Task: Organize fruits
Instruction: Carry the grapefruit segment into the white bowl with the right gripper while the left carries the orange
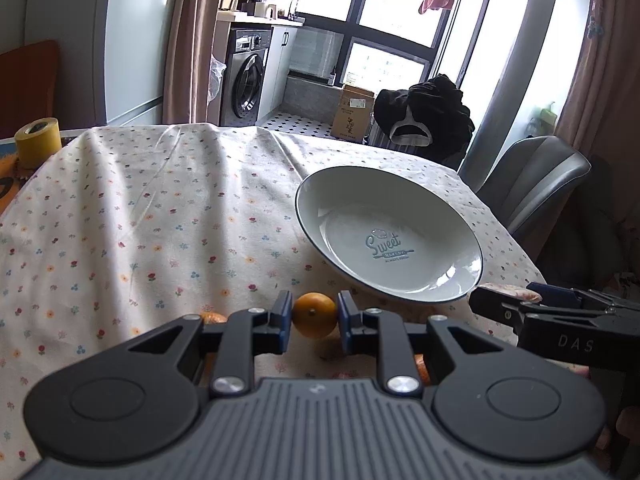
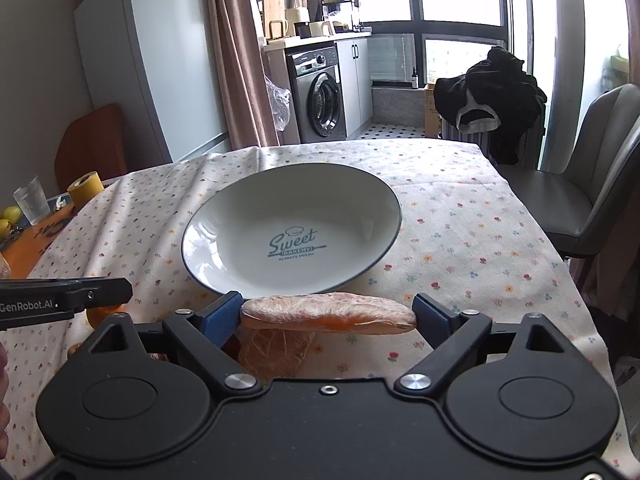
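My left gripper (image 1: 315,316) is shut on a small orange (image 1: 315,315), held just above the flowered tablecloth, short of the plate. A white plate (image 1: 360,188) with a dark rim and "Sweet" lettering lies empty to its front right; it also shows in the right wrist view (image 2: 248,192). My right gripper (image 2: 328,314) is shut on a flat pinkish-orange fruit piece in clear wrap (image 2: 328,314), held at the plate's near rim. The right gripper also shows in the left wrist view (image 1: 516,300). Another orange (image 1: 212,317) peeks out behind my left fingers.
A yellow tape roll (image 1: 38,142) stands at the table's far left, with a glass (image 2: 31,200) and yellow-green fruits (image 2: 10,216) beside it. A grey chair (image 2: 580,184) stands at the right edge. An orange fruit (image 2: 100,314) lies under the left gripper.
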A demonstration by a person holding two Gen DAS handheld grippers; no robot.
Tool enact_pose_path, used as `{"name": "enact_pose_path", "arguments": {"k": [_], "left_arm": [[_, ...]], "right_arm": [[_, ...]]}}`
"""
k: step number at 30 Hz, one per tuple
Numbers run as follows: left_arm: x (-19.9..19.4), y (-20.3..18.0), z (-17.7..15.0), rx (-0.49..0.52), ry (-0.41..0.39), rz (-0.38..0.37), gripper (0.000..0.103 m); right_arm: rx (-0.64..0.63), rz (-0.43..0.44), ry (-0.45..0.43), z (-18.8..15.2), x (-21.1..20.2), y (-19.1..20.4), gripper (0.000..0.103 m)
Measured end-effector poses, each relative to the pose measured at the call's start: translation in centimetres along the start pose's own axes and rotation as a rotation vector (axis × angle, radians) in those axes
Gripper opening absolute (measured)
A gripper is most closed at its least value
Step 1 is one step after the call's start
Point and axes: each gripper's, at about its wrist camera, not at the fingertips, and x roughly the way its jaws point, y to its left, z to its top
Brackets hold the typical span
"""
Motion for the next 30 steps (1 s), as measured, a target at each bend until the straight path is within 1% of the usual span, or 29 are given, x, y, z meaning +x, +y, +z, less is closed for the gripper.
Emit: {"name": "enact_pose_path", "arguments": {"k": [7, 15, 16, 17, 19, 23, 30], "left_arm": [[1.2, -0.5, 1.2, 0.017, 0.0, 0.002, 0.023], [2.7, -0.8, 2.3, 0.036, 0.008, 0.007, 0.023], [2.9, -0.8, 2.4, 0.037, 0.01, 0.006, 0.023], [3.1, -0.9, 2.6, 0.04, 0.011, 0.006, 0.023], [3.5, -1.0, 2.9, 0.048, 0.012, 0.007, 0.023], [4.4, -1.6, 3.5, 0.063, 0.017, 0.0, 0.023], [5.8, -3.2, 4.5, 0.09, 0.017, -0.014, 0.023]], "right_arm": [[-0.014, 0.026, -0.035, 2.0, 1.3, 0.4, 0.089], [-0.028, 0.05, -0.052, 3.0, 3.1, 0.8, 0.089], [-0.033, 0.054, -0.049, 3.1, 3.4, 0.9, 0.09], [-0.032, 0.056, -0.045, 3.1, 3.6, 0.8, 0.094], [-0.013, 0.035, -0.065, 3.1, 3.7, 0.6, 0.1], [0.011, 0.041, -0.071, 3.0, 3.3, -0.3, 0.103], [0.05, 0.024, -0.058, 1.9, 2.6, -2.0, 0.103]]}}
